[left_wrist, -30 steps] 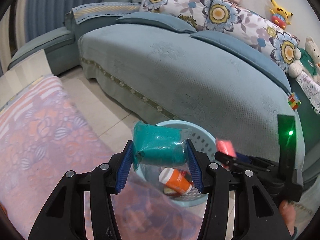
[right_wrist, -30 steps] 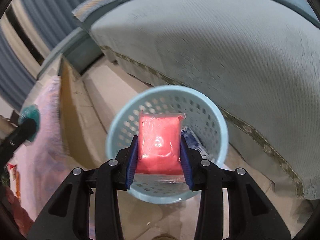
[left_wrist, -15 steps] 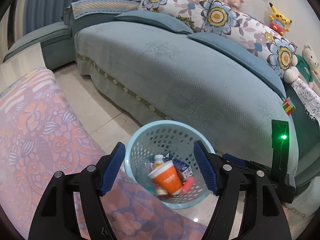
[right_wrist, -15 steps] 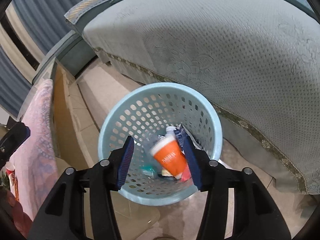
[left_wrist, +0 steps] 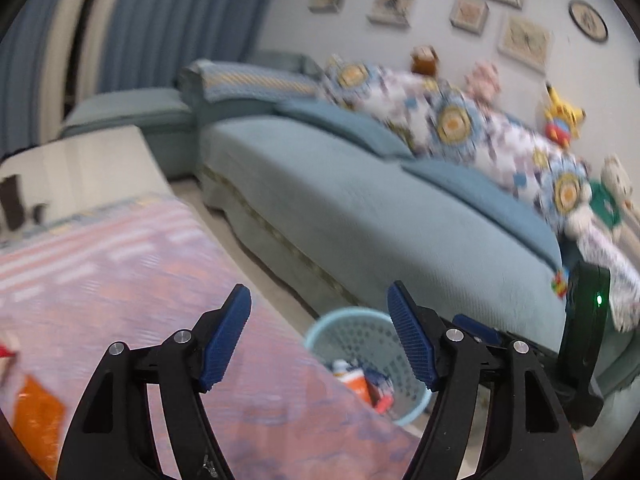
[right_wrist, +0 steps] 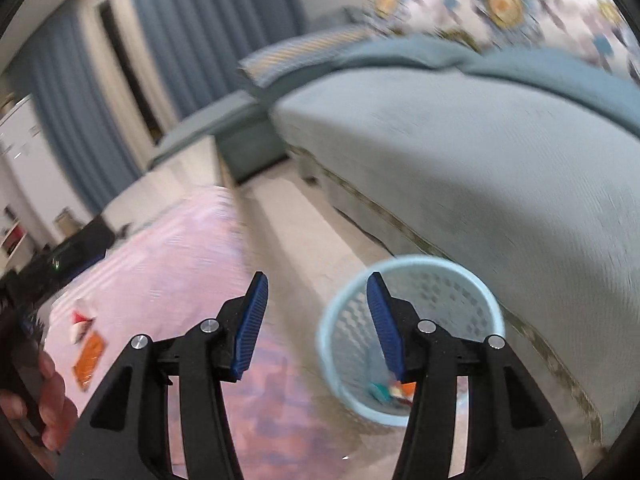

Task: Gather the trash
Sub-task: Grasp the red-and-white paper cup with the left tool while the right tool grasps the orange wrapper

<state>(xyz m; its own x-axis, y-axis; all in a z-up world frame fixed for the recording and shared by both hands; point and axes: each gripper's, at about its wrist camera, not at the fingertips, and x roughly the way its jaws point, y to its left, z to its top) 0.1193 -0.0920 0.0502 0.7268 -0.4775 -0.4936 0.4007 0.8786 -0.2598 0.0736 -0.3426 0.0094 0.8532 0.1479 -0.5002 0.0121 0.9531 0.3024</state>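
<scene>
Both tools, the left tool (left_wrist: pixel 318 334) and the right tool (right_wrist: pixel 316 326), gape empty above the table (right_wrist: pixel 168 280). An orange wrapper (right_wrist: pixel 90 354) lies near its left edge, well apart from the basket (right_wrist: pixel 460 276) on the floor. Motion blur risks a mistimed grab pushing it off.

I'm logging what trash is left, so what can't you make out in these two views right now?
- Contents of the pale blue perforated plastic basket: right wrist view, partly behind a tong finger; left wrist view, cut by the pink patterned cloth.
- Flat orange wrapper: left view, blurred, at the frame edge.
- Red-and-white scrap: right view, too blurred to identify.
</scene>
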